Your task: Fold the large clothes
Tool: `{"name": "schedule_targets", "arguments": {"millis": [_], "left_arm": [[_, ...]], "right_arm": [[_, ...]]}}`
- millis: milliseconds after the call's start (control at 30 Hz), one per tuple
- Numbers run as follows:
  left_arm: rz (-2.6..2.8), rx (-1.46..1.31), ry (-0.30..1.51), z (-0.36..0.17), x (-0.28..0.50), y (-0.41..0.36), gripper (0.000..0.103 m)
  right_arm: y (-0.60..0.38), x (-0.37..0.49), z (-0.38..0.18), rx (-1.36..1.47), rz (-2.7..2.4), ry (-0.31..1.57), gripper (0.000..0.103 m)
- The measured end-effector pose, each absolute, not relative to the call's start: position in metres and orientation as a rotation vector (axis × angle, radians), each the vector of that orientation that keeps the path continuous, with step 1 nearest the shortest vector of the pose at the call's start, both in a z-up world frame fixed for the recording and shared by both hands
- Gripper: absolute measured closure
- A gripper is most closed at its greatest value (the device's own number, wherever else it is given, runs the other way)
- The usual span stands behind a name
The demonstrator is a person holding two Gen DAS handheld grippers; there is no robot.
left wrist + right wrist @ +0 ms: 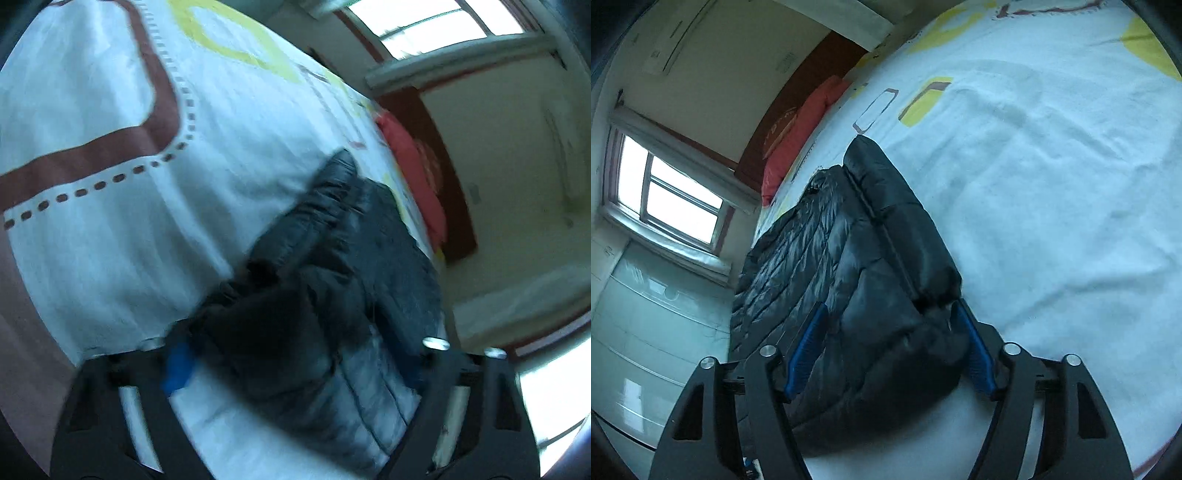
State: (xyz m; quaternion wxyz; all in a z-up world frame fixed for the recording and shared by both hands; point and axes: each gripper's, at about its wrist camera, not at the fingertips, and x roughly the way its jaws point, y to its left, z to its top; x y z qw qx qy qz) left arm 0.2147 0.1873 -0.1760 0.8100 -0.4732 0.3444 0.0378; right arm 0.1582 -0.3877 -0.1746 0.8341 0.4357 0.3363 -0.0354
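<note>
A black quilted puffer jacket [849,240] lies on a bed's white sheet [1052,203], stretching toward the pillow end. In the right wrist view my right gripper [889,308] has a thick fold of the jacket's near edge bunched between its blue pads [809,347], and the fabric touches both. The left wrist view is blurred. There my left gripper [299,354] holds a dark bunch of the jacket [332,240] that fills the gap. One blue pad [177,369] rests against it and the other is hidden by fabric.
The sheet [110,240] carries brown and yellow printed shapes. A red pillow [798,140] lies by a dark headboard [424,122]. A window [668,192] and a pale cabinet [646,332] stand beside the bed, close to the jacket's far side.
</note>
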Motion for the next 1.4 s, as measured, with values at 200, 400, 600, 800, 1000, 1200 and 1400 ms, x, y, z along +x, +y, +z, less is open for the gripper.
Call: {"name": "schedule_targets", "arguments": {"millis": [200, 400, 600, 800, 1000, 1200, 1400], "left_arm": [[0.072, -0.993, 0.67, -0.179, 0.208, 0.175, 0.071], [0.064, -0.971, 0.673, -0.169, 0.194, 0.173, 0.078], [0.066, -0.945, 0.69, -0.165, 0.186, 0.176, 0.078], [0.059, -0.866, 0.745, -0.16, 0.161, 0.179, 0.078], [0.062, -0.826, 0.758, -0.158, 0.139, 0.178, 0.078], [0.059, -0.866, 0.72, -0.166, 0.132, 0.179, 0.079], [0.046, -0.839, 0.713, -0.167, 0.129, 0.178, 0.079]], "right_arm": [[-0.381, 0.147, -0.184, 0.935, -0.023, 0.65, 0.074], [-0.383, 0.132, -0.18, 0.947, -0.014, 0.638, 0.08], [-0.385, 0.106, -0.177, 0.994, -0.018, 0.641, 0.081], [-0.381, 0.077, -0.169, 0.95, -0.052, 0.681, 0.081], [-0.384, 0.072, -0.172, 0.95, -0.048, 0.69, 0.081], [-0.392, 0.076, -0.185, 1.002, -0.002, 0.661, 0.081], [-0.389, 0.076, -0.181, 0.978, -0.025, 0.658, 0.081]]}}
